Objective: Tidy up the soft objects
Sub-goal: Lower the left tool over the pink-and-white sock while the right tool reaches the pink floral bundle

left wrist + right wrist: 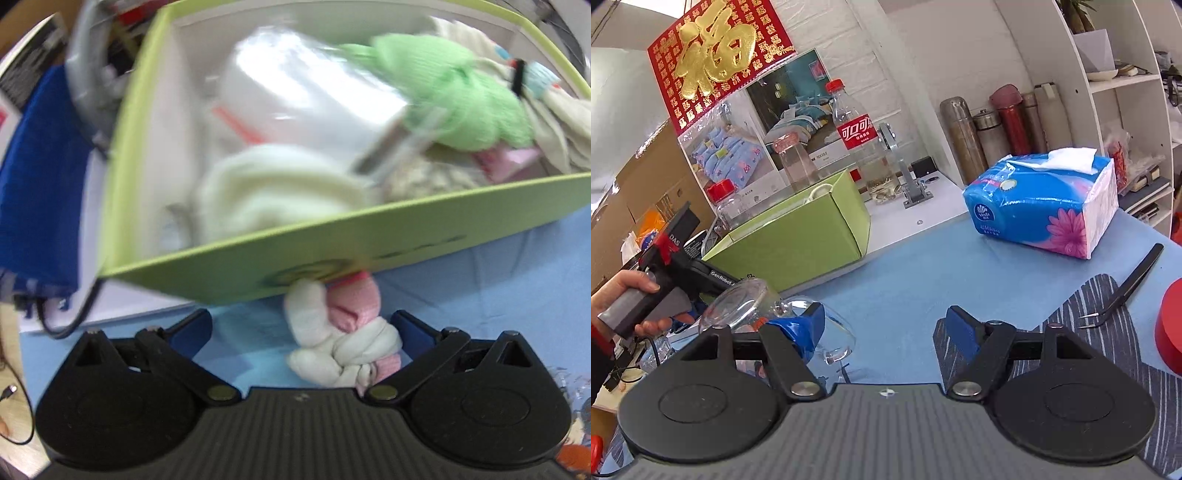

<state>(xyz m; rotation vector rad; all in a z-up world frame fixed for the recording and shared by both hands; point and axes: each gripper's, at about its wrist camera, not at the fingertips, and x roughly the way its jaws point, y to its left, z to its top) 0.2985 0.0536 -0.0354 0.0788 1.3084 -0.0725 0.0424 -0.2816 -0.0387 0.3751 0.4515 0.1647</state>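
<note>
1. Your left gripper (pixel 302 334) has its blue-padded jaws spread wide. A knotted white-and-pink sock bundle (pixel 341 338) sits between them against the right pad; no squeeze is visible, though the view is blurred.
2. Just beyond the bundle stands the open lime-green cardboard box (pixel 236 266), its front wall touching the bundle's top.
3. Inside the box lie a cream rolled cloth (pixel 266 188), a clear plastic-wrapped white packet (pixel 306 88) and a light green knitted piece (pixel 465 99).
4. Your right gripper (pixel 888 326) is spread wide and holds nothing, above the blue worktop cover (pixel 916 280).
5. A clear glass cup (pixel 746 304) lies on its side at its left finger.
6. A blue tissue pack (pixel 1041 203) sits near the worktop's far right edge, black tweezers (pixel 1123 291) toward the right edge.
</note>
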